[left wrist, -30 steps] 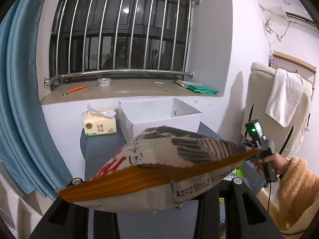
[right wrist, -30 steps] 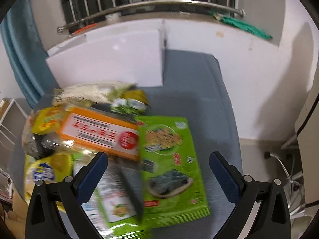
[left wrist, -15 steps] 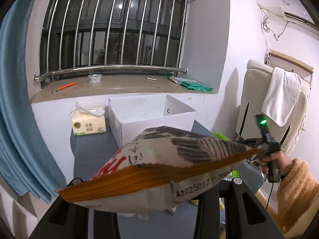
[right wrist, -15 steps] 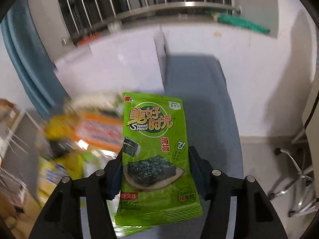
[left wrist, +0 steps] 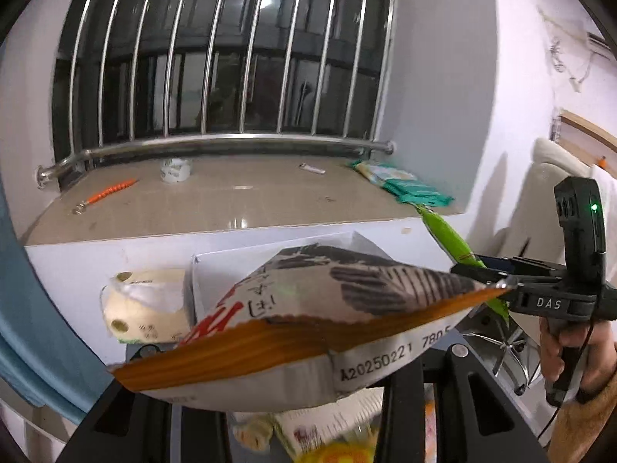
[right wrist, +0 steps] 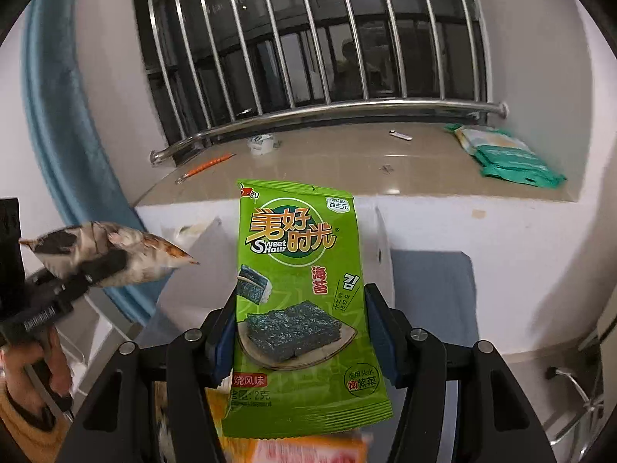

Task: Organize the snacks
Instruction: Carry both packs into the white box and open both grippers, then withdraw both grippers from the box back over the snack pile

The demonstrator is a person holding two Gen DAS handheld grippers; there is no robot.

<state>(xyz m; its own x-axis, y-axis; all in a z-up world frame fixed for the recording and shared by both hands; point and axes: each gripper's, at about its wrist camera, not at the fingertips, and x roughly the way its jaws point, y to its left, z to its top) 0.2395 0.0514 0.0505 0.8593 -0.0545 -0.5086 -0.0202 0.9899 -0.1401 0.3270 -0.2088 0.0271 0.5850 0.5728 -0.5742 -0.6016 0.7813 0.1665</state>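
My left gripper (left wrist: 277,386) is shut on a puffy white, black and orange snack bag (left wrist: 308,308), held up in the air. It also shows in the right wrist view (right wrist: 104,258) at the left. My right gripper (right wrist: 300,332) is shut on a flat green seaweed packet (right wrist: 300,289), held upright. The packet shows edge-on in the left wrist view (left wrist: 447,235) at the right. A white open box (left wrist: 277,254) stands below the window sill, behind the puffy bag. More snack packs (left wrist: 331,436) lie blurred below both grippers.
A tissue pack (left wrist: 142,308) sits left of the box. The window sill (right wrist: 347,166) holds a tape roll (left wrist: 175,169), an orange tool (left wrist: 108,195) and green packets (right wrist: 505,154). A blue curtain (right wrist: 58,135) hangs at the left. A grey table top (right wrist: 432,289) lies below.
The right gripper closed on the green packet and lifted it off the pile to sill height. The left gripper rose with the puffy bag and moved closer to the box.
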